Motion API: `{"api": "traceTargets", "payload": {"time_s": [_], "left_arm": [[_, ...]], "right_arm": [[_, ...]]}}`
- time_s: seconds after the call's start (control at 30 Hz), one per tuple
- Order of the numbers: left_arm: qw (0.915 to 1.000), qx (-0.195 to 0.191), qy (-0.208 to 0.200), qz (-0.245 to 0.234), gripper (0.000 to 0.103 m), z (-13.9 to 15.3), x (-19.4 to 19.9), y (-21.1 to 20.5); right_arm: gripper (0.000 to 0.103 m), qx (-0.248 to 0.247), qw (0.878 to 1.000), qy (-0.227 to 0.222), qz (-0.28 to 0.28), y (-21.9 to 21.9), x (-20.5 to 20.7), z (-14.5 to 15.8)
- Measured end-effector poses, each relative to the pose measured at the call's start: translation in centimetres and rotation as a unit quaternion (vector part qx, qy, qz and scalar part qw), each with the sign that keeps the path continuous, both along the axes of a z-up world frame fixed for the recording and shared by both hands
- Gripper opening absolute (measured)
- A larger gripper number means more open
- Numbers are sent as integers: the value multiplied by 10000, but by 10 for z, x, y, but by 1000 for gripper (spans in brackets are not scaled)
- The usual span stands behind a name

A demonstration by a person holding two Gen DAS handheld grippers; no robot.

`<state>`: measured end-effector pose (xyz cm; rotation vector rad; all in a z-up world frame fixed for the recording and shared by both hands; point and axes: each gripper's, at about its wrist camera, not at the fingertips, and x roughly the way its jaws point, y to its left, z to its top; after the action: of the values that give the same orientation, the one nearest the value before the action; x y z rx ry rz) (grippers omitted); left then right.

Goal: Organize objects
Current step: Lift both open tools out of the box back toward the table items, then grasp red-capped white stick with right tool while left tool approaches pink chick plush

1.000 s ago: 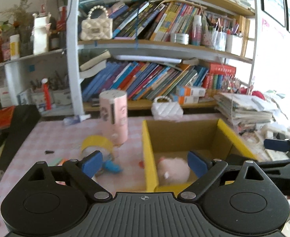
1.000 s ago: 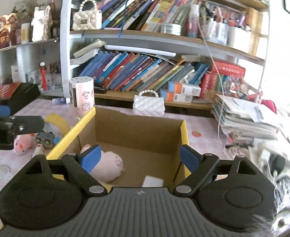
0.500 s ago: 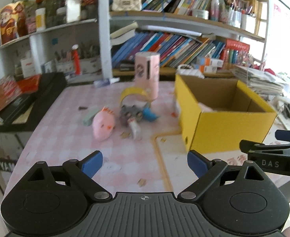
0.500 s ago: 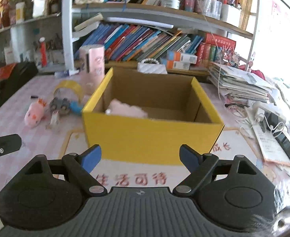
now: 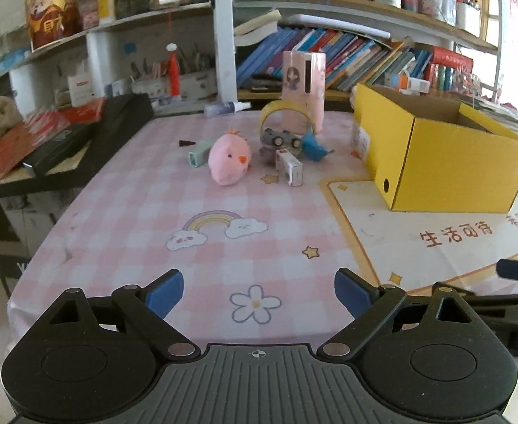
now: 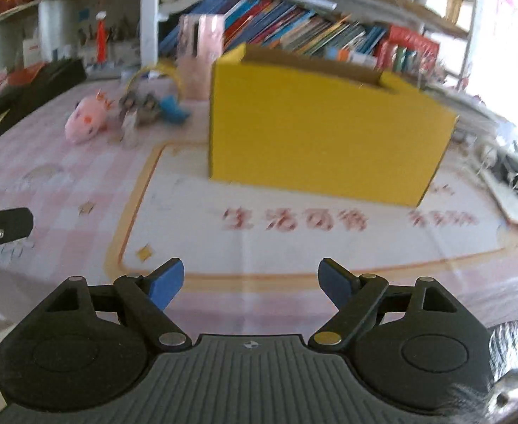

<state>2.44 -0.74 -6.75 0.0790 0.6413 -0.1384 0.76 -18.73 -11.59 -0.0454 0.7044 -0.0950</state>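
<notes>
Tools [image 5: 258,295] [image 6: 250,281] withdrawn, box [image 5: 446,162] farther (both empty)

Yellow box [image 5: 446,162] on pink checked tablecloth [image 5: 153,219].

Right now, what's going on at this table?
A person holds a two-finger gripper in each hand above a pink checked tablecloth. The left gripper and the right gripper are both open and empty, near the table's front edge. A yellow box stands open on the right. Left of it, loose on the cloth: a pink plush chick, a grey toy car, a small white carton, a blue toy and a yellow tape roll.
</notes>
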Motion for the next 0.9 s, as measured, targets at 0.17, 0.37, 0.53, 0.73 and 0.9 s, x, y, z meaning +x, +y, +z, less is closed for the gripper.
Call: {"api": "traceTargets", "payload": {"time_s": [0.17, 0.37, 0.53, 0.73, 0.9], "left_arm": [[9995, 224, -49, -221, 94, 27, -4, 1], [9992, 190, -76, -346, 94, 56, -7, 9], [9995, 64, -103, -304, 95, 64, -9, 22], [9996, -3, -86, -254, 94, 67, -5, 38], [9997, -105, -27, -230, 94, 67, -2, 50]], "right_arm": [[83, 261, 9997, -13, -11, 4, -2, 20], [83, 386, 9992, -95, 35, 15, -4, 59], [83, 349, 9988, -291, 201, 27, -10, 82], [79, 463, 9980, -396, 191, 38, -10, 94], [78, 505, 9973, -487, 205, 48, -9, 101]]}}
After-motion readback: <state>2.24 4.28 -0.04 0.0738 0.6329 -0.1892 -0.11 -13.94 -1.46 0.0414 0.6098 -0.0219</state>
